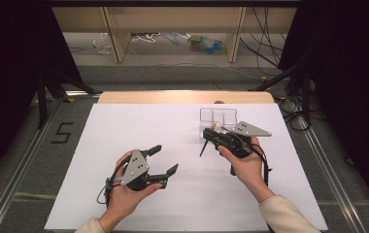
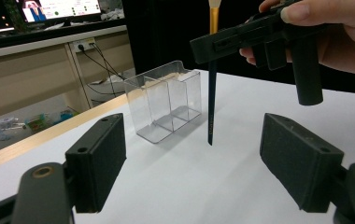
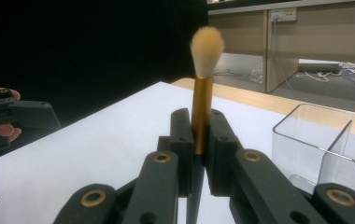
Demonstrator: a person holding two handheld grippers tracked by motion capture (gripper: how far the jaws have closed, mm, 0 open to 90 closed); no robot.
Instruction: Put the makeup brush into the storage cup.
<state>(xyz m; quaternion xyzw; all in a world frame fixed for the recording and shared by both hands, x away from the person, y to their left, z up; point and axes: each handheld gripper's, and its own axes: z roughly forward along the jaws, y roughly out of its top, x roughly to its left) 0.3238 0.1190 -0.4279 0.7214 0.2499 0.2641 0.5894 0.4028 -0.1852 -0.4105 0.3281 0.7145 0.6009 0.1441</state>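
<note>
White sheet covers the table point(image 1: 124, 126); wood edge at the far side, floor with cables and dark stands beyond.

Right claw point(image 1: 207, 138): closed on a brush point(image 3: 202, 105), pads clamped on the gold ferrule. Brush upright, pale bristles on top, dark handle pointing down with its tip close to the sheet; contact cannot be told. It stands just near of a clear box point(image 1: 218, 118), apart from it. Box sits right of centre, toward the far side, with a divider across the inside.

Left claw point(image 1: 165, 160): open, nothing between the pads. It hangs over the near-left part of the sheet, well apart from brush and box, facing both in the left gripper view.
</note>
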